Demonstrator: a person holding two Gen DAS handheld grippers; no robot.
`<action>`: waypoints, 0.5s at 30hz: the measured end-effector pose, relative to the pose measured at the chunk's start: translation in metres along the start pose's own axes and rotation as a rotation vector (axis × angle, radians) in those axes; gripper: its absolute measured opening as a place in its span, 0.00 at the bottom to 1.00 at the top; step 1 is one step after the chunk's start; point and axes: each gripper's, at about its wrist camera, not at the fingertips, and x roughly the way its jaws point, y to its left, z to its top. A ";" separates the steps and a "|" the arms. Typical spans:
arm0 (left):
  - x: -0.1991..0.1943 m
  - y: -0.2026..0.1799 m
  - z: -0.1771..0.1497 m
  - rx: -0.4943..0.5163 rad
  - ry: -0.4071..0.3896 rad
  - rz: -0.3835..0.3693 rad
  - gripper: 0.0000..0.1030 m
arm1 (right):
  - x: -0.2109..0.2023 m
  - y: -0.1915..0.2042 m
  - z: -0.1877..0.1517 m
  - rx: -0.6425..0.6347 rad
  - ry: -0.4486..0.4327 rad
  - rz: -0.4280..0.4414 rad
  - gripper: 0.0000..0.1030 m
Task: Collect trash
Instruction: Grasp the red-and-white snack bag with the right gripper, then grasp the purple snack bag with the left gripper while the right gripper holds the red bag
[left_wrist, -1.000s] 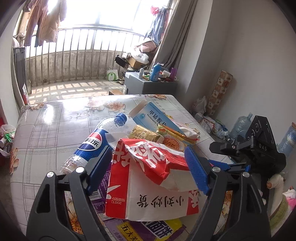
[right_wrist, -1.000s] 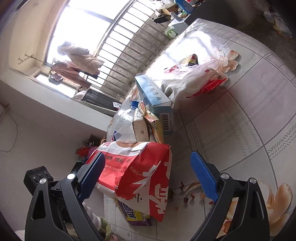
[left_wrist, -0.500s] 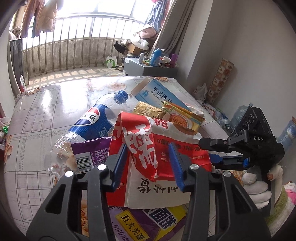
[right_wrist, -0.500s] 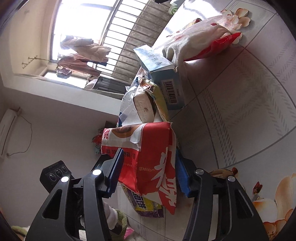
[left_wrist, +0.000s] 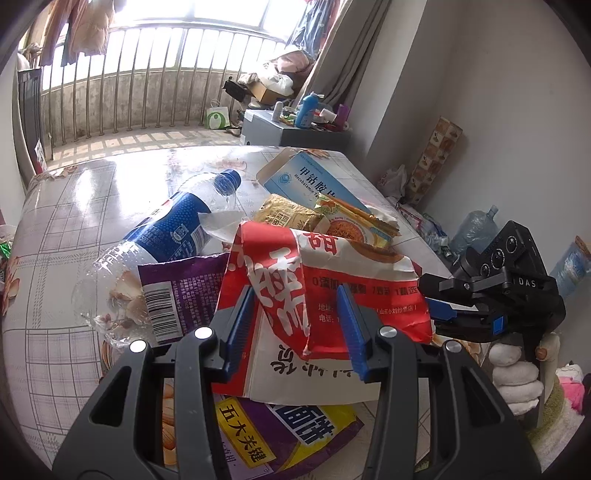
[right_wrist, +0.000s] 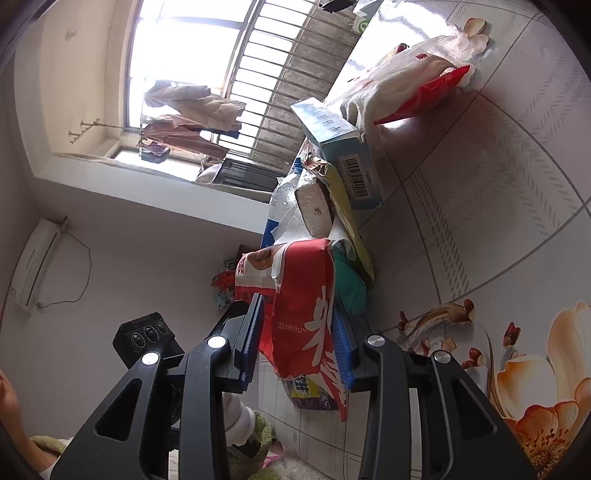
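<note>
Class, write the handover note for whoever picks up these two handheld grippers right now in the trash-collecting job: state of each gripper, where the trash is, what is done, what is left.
Left gripper: jaws have just closed onto the red and white paper bag, pinching its near edge.
Right gripper: jaws just closing on the same bag's side; pads look pressed on it.
Trash on the table: plastic bottle, purple wrapper, blue and white box, yellow noodle packets, all heaped behind and under the bag; a clear plastic bag lies farther off.
Done: bag gripped.
Left: lift it, then gather everything else. No bin is in view.
</note>
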 end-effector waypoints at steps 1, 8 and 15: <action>0.001 -0.001 -0.001 0.002 0.002 0.003 0.42 | 0.002 -0.002 0.000 0.010 0.002 0.004 0.36; -0.005 -0.001 -0.001 -0.007 -0.015 -0.006 0.42 | 0.010 0.002 -0.001 -0.008 0.022 0.032 0.28; -0.023 -0.008 -0.001 0.005 -0.036 -0.083 0.41 | -0.007 0.000 -0.003 0.000 0.020 0.116 0.25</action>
